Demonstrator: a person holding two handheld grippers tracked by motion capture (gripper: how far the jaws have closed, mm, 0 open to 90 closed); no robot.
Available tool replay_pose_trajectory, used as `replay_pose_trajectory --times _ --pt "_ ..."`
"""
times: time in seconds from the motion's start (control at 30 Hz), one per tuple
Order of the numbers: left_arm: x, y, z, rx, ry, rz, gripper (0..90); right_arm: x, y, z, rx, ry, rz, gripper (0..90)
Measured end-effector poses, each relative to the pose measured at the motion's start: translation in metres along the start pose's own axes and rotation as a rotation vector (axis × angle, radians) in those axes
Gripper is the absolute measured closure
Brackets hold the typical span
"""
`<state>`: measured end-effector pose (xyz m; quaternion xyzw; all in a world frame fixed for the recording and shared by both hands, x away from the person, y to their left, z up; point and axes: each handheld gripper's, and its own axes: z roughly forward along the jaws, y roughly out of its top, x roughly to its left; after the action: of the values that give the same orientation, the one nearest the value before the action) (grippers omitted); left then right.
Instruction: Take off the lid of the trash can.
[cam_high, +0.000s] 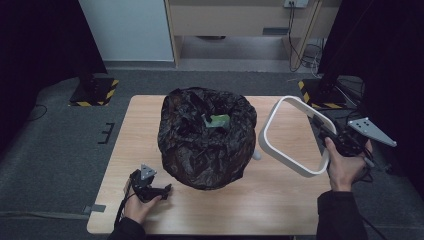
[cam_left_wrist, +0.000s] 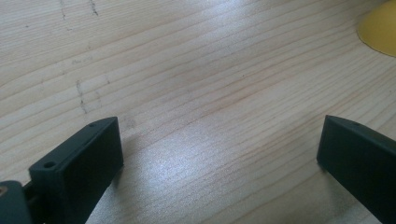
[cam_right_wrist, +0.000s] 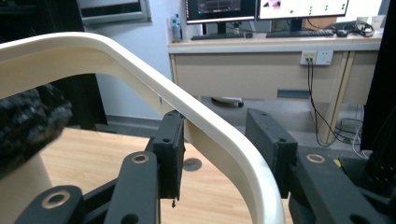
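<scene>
- Between the jaws of the right gripper (cam_high: 331, 136) a white ring (cam_high: 292, 135) is clamped by its rim; in the right gripper view both pads are seen pressed on the ring (cam_right_wrist: 205, 121), one from inside the loop and one from outside.
- To the left of that gripper, well apart from it, a bin lined with a black bag (cam_high: 206, 137) stands on the table (cam_high: 280, 205); the ring is held in the air beside it, tilted, not over the opening.
- Something green (cam_high: 219, 120) lies inside the bag.
- Under the left gripper (cam_high: 150, 187) only bare wood is seen; its jaws stand wide with nothing between them (cam_left_wrist: 219, 154).
- The step in hand is judged to be carrying the ring to the bin.
- Next, the ring would need levelling, centring over the bag's mouth, and lowering evenly so the bag's folded edge is trapped, not torn.
</scene>
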<state>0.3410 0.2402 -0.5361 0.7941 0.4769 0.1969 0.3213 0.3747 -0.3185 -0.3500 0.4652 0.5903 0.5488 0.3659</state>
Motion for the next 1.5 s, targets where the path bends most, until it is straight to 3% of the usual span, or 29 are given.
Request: replay_pose_trajectory --times 0.53,0.9,1.5 --pt "0.000 0.000 0.000 0.000 0.000 0.000 0.0 -0.009 -0.036 0.001 0.033 -0.027 0.028 58.4" --pt "0.000 0.000 0.000 0.000 0.000 0.000 0.0 -0.016 -0.043 -0.001 0.038 -0.037 0.035 58.4" --pt "0.000 0.000 0.000 0.001 0.000 -0.001 0.0 -0.025 -0.070 -0.002 0.105 -0.056 0.036 58.3"
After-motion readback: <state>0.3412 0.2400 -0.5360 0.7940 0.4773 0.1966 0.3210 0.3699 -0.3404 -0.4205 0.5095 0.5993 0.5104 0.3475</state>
